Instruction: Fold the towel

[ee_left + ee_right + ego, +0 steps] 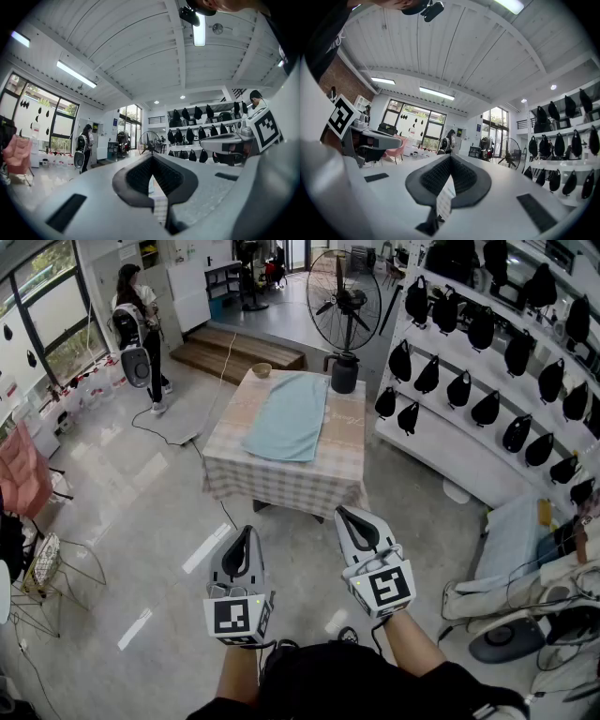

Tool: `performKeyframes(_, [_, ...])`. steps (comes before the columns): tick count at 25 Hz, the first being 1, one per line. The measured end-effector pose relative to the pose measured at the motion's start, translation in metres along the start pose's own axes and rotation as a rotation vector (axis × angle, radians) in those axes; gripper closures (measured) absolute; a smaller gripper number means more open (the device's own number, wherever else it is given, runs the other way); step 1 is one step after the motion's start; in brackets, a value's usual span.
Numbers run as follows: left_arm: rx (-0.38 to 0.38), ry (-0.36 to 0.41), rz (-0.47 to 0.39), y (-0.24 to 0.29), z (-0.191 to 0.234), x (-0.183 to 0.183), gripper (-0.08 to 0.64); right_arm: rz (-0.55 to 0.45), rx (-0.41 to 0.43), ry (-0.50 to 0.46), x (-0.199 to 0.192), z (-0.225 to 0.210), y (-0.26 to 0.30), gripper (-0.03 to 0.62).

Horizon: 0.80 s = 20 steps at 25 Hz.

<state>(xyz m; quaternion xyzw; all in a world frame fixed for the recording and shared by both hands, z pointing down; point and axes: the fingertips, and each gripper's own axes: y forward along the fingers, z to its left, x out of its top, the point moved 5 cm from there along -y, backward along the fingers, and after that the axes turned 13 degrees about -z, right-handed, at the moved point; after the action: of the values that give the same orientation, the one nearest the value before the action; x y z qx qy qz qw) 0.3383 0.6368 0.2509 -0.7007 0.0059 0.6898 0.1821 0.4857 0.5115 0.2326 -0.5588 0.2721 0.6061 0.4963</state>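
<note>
A pale green towel [288, 415] lies spread flat on a table with a checked cloth [281, 479], some way ahead of me. My left gripper [246, 532] and right gripper [344, 512] hang side by side in the air above the floor, well short of the table's near edge. Both are shut with nothing between the jaws. In the left gripper view the left gripper [152, 164] points level at the room, with a strip of the table showing in the gap below the tips. The right gripper [449, 161] shows likewise in the right gripper view.
A standing fan [342, 301] rises behind the table, and a small bowl [262, 370] sits at its far left corner. White shelves with several black bags [483, 343] line the right. A person [141, 329] stands at the far left. A cable [202, 460] runs across the floor.
</note>
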Motion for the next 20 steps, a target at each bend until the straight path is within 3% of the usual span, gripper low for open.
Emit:
performKeyframes(4, [-0.029,0.001,-0.013,-0.004,0.012,0.006,0.557,-0.024,0.019,0.015,0.004,0.02,0.01,0.592])
performKeyframes(9, [-0.093,-0.052,0.006,-0.017,0.025,-0.006,0.555,-0.03,0.035,0.041,0.002,0.044,0.016,0.592])
performKeyframes(10, [-0.11,-0.056,0.019,-0.02,0.027,-0.01,0.522,-0.025,0.038,0.043,0.001,0.049,0.017,0.578])
performKeyframes(11, [-0.123,-0.059,0.035,-0.022,0.029,-0.014,0.443,-0.019,0.04,0.048,-0.002,0.054,0.018,0.556])
performKeyframes(13, [-0.128,-0.073,0.059,-0.027,0.036,-0.021,0.339,-0.001,0.042,0.065,-0.007,0.062,0.019,0.448])
performKeyframes(15, [-0.118,-0.098,0.068,-0.03,0.044,-0.025,0.316,0.023,0.04,0.069,-0.013,0.068,0.021,0.378])
performKeyframes(20, [-0.108,-0.136,0.081,-0.024,0.065,-0.033,0.302,0.073,0.048,0.082,-0.025,0.069,0.034,0.359])
